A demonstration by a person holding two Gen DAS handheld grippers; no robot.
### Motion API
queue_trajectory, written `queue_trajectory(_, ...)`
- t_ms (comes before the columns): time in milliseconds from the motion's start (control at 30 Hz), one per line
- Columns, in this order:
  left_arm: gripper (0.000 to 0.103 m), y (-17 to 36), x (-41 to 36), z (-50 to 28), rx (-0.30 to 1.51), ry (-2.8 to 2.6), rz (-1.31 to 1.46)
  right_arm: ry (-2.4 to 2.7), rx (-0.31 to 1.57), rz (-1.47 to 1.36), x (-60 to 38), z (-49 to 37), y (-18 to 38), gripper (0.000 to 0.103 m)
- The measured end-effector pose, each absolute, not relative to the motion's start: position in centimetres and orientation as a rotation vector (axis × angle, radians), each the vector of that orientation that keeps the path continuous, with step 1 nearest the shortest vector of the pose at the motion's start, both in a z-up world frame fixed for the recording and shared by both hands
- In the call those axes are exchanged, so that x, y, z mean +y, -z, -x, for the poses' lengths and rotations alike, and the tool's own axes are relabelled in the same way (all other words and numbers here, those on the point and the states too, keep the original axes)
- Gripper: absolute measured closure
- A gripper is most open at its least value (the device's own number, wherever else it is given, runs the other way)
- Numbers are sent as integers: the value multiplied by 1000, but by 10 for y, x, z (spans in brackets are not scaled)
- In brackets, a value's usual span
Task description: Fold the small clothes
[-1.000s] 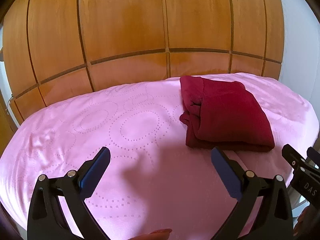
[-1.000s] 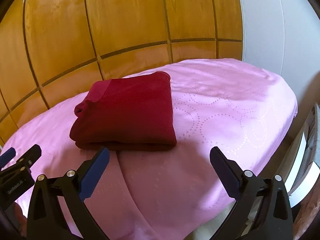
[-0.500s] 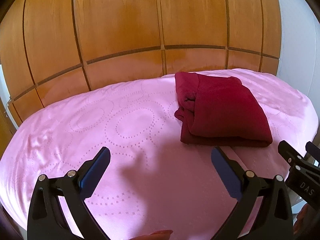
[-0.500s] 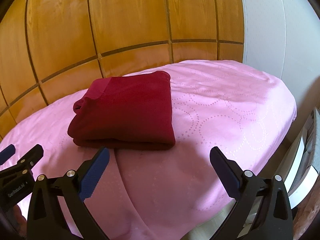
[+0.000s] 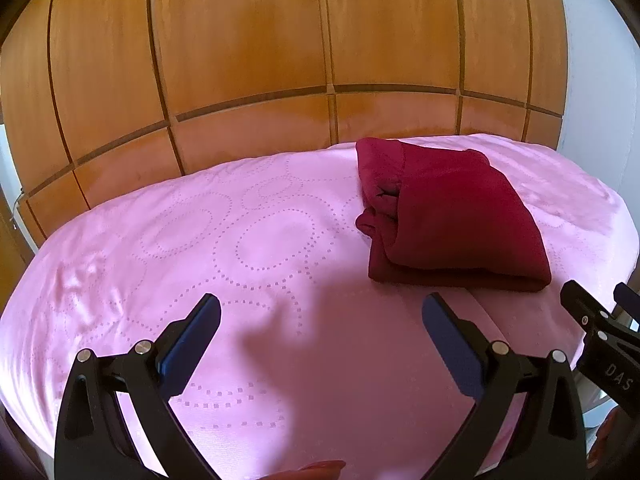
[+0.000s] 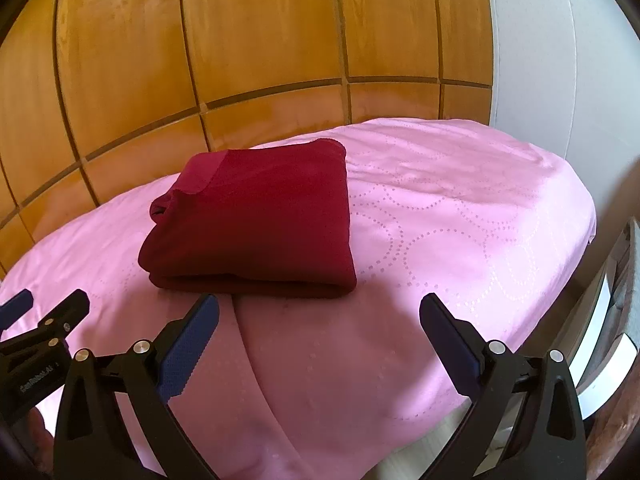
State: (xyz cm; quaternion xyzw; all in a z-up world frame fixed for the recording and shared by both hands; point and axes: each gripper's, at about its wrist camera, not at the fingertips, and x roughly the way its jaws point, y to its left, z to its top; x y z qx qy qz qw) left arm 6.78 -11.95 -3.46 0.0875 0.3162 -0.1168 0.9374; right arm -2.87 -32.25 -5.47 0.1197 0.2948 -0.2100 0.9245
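Garment: I see the garment (image 6: 256,216) folded into a thick dark-red block on the pink sheet (image 5: 200,264), near the wooden panels (image 5: 280,40) behind.
Left gripper: my left gripper (image 5: 320,316) has its jaws wide apart, holding nothing, hanging over bare sheet well short of the garment.
Right gripper: my right gripper (image 6: 320,316) is likewise spread and empty, just in front of the garment's near edge.
Handling: I judge it soft, light and limp; the layers could slide apart if pinched by one layer only.
Grip: I would clamp through all layers at the near folded edge, or at both near corners.
Hard to see: the far side, the underside, and how many layers lie inside; loose ends bunch at its left end (image 5: 376,208).
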Motion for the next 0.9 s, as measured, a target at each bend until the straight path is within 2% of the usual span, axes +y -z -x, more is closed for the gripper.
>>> queue_trajectory(900,2,42,-120,-73,694,242,-165,416,621,-246,-321,22,57,4)
